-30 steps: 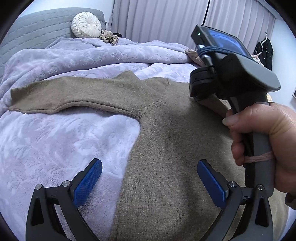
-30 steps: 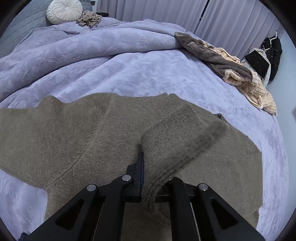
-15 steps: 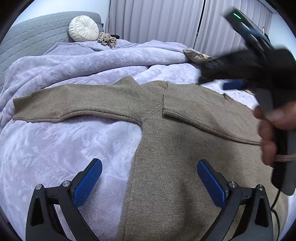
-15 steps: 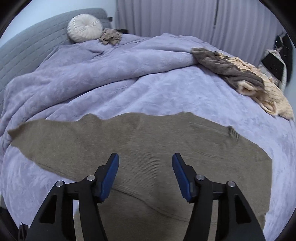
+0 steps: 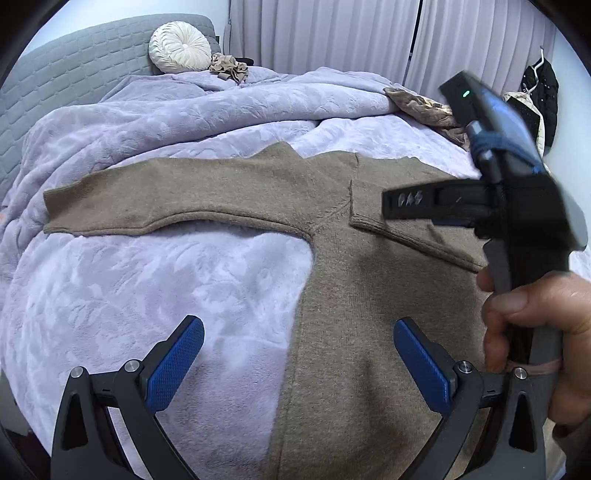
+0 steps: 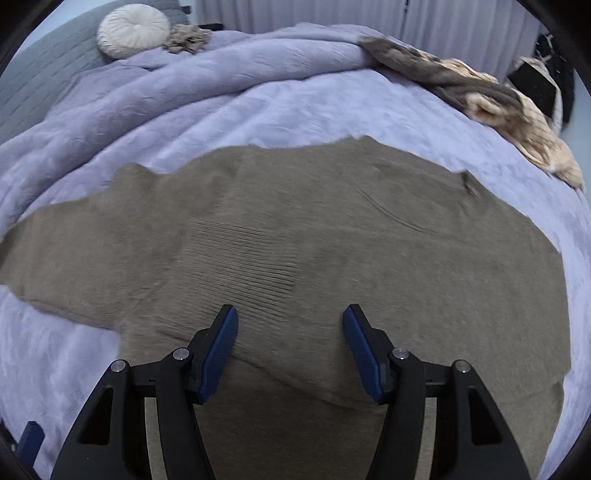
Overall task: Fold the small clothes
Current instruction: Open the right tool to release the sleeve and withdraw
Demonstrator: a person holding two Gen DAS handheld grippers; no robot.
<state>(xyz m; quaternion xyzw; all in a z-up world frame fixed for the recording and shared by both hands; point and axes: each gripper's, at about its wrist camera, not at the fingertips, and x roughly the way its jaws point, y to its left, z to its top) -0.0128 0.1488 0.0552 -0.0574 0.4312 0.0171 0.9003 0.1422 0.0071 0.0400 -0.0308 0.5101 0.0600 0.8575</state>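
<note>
A brown knitted sweater (image 5: 354, 295) is spread flat on a bed covered by a lavender blanket (image 5: 147, 288). In the left wrist view, one sleeve (image 5: 166, 199) is seen stretched out straight to the left, lying on the blanket, while the other sleeve (image 5: 402, 229) is folded inward across the chest, its ribbed cuff ending near the middle of the body. The left tongs (image 5: 299, 363) are held released, with blue pads wide apart, one over the blanket and one over the sweater's lower body; nothing is gripped between them. Farther right in the same view, the right tongs (image 5: 402, 201) are seen from the side above the folded sleeve, carried by a hand (image 5: 535, 325) wrapped around the grey handle. Faint pale marks are printed on the side of one black finger, but they are blurred and cannot be read. A small green light is lit on the device mounted above the handle.

In the right wrist view, the right tongs (image 6: 290, 343) are shown released, the blue pads apart and empty, above the ribbed cuff (image 6: 240, 254) of the folded sleeve. At the head of the bed a round white cushion (image 6: 133, 27) is seen, and at the far right edge a heap of brown and cream clothes (image 6: 491, 107) lies on the blanket.
</note>
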